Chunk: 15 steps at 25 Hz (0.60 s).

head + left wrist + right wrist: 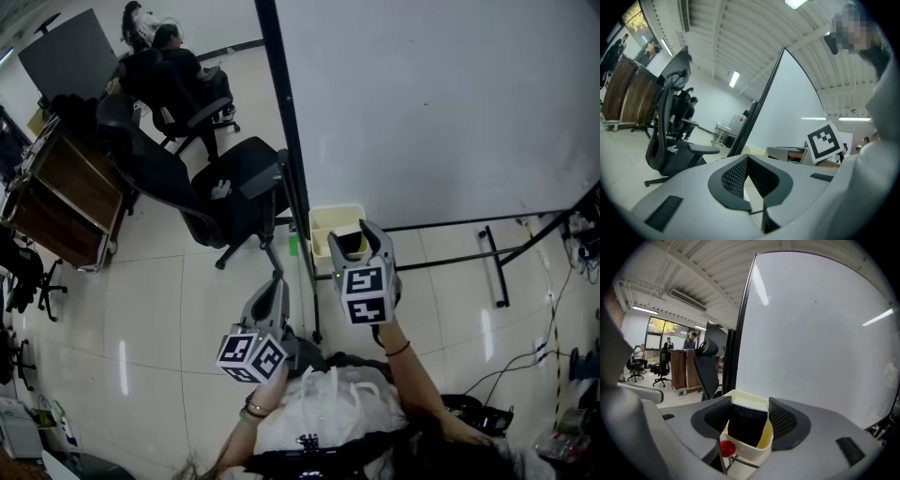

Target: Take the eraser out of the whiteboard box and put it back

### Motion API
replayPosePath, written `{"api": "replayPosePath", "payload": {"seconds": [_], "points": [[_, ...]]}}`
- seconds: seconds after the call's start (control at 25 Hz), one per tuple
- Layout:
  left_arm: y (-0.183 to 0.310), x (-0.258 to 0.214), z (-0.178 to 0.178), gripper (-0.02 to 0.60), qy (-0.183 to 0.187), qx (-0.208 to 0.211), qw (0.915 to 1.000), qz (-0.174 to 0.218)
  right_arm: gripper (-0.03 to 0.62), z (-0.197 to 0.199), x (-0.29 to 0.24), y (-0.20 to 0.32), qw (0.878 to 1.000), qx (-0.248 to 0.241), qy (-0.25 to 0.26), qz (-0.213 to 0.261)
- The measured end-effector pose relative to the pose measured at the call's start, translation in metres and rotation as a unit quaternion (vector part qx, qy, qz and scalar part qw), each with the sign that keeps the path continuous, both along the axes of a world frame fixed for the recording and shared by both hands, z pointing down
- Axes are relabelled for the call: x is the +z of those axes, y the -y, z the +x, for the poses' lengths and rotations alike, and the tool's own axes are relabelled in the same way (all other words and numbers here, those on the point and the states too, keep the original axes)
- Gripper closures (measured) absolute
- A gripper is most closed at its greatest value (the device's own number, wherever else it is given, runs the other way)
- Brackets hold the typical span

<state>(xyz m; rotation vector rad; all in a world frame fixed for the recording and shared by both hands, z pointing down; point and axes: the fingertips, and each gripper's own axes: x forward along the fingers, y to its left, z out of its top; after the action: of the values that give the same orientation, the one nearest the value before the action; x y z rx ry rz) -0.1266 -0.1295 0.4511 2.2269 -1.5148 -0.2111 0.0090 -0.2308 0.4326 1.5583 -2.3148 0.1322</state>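
Note:
A cream whiteboard box (322, 221) hangs at the lower left corner of the whiteboard (422, 103). My right gripper (354, 239) is right over it, shut on a black eraser (348, 243). In the right gripper view the eraser (747, 423) stands upright between the mesh pads, its lower end inside the box (750, 454). A red round object (727, 448) sits at the box's front left. My left gripper (278, 283) is lower left of the box, shut with nothing in it; its tips (747, 159) meet in the left gripper view.
The whiteboard's black frame post (281, 112) runs down beside the box, with stand legs (492, 267) on the tiled floor. A black office chair (234, 183) stands close on the left, also seen in the left gripper view (670, 145). A seated person (169, 66) and wooden cabinets (66, 187) are farther left.

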Motion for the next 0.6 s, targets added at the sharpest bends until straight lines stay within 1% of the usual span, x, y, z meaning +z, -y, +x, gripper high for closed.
{"api": "replayPosePath", "payload": {"seconds": [0.08,0.16,0.24,0.36,0.4,0.44,0.48,0.52,0.6], "points": [[0.0,0.0,-0.002,0.597,0.0,-0.004,1.0,0.001,0.315,0.001,0.01,0.0,1.0,0.005,-0.005,-0.002],[0.0,0.0,-0.003,0.597,0.0,-0.004,1.0,0.0,0.313,0.004,0.008,0.0,1.0,0.013,0.018,0.005],[0.001,0.0,-0.002,0.597,0.0,-0.002,1.0,-0.001,0.278,0.01,0.0,0.001,0.998,0.022,0.048,0.018],[0.001,0.0,0.003,0.597,0.0,0.004,1.0,0.0,0.284,0.017,-0.024,-0.004,0.996,0.022,0.072,0.04],[0.002,0.0,0.005,0.597,-0.001,0.005,1.0,0.0,0.309,0.022,-0.037,-0.01,0.995,0.024,0.082,0.056],[0.002,0.0,0.006,0.597,-0.001,0.007,1.0,-0.001,0.377,0.028,-0.052,-0.017,0.992,0.03,0.094,0.079],[0.002,0.001,0.006,0.597,0.0,0.007,1.0,-0.002,0.519,0.036,-0.064,-0.025,0.988,0.041,0.109,0.101],[0.002,0.001,0.006,0.597,0.0,0.007,1.0,-0.003,0.592,0.044,-0.072,-0.032,0.984,0.052,0.126,0.118],[0.003,0.002,0.006,0.597,0.001,0.008,1.0,-0.004,0.594,0.051,-0.078,-0.042,0.978,0.064,0.16,0.121]]}}
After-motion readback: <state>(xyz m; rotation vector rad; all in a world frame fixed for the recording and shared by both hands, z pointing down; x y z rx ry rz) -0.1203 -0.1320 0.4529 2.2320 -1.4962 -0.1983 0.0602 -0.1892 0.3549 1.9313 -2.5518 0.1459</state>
